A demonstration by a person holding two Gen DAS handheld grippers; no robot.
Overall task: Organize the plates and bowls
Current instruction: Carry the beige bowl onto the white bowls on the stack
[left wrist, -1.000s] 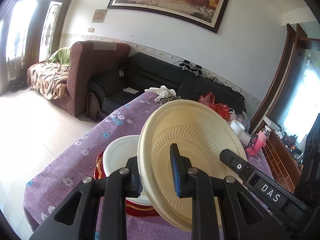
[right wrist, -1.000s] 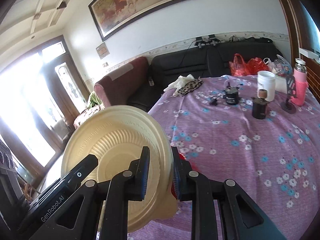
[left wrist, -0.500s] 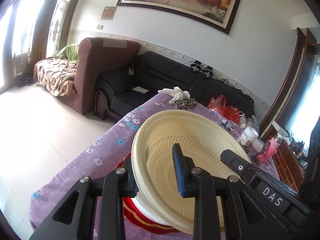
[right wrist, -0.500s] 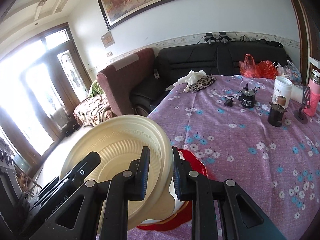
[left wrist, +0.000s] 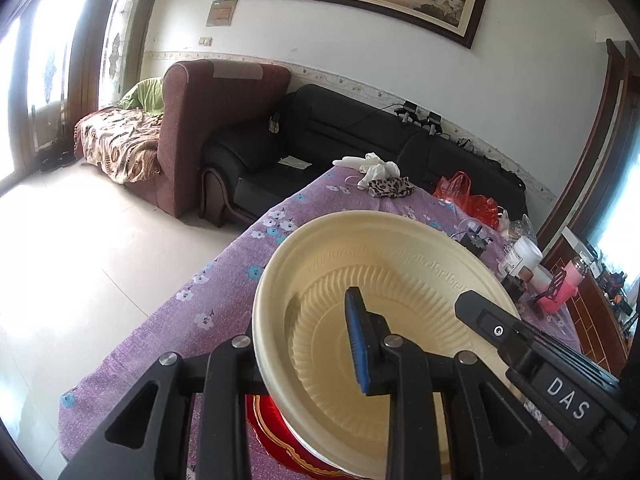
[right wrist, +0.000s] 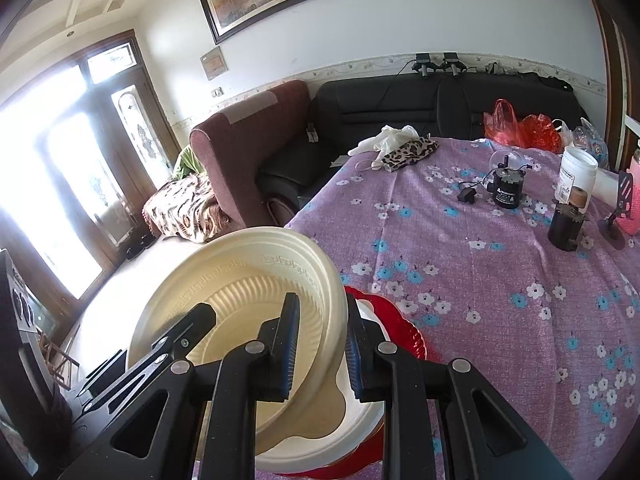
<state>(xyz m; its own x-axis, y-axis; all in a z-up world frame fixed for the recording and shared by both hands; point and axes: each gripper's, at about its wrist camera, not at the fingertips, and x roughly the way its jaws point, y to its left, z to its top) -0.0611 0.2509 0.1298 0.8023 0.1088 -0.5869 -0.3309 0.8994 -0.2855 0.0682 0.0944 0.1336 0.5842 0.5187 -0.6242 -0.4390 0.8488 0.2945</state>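
Observation:
A cream plastic bowl with a ribbed inside (left wrist: 380, 280) (right wrist: 248, 280) is held between both grippers. My left gripper (left wrist: 308, 344) is shut on its left rim and my right gripper (right wrist: 320, 348) is shut on its right rim. The bowl sits low over a white dish (right wrist: 360, 420) that rests on a red plate with a gold edge (right wrist: 404, 324) (left wrist: 272, 436). The bowl hides most of the white dish, and I cannot tell whether they touch.
The table has a purple flowered cloth (right wrist: 480, 280). At its far side lie gloves and a leopard pouch (right wrist: 404, 148), a black device (right wrist: 506, 192), a white jar (right wrist: 576, 176), a dark jar (right wrist: 566, 224) and a pink bottle (left wrist: 560, 288). Sofas stand beyond.
Both grippers have lowered the cream bowl and tipped it from nearly upright to more level, down over the white dish and red plate.

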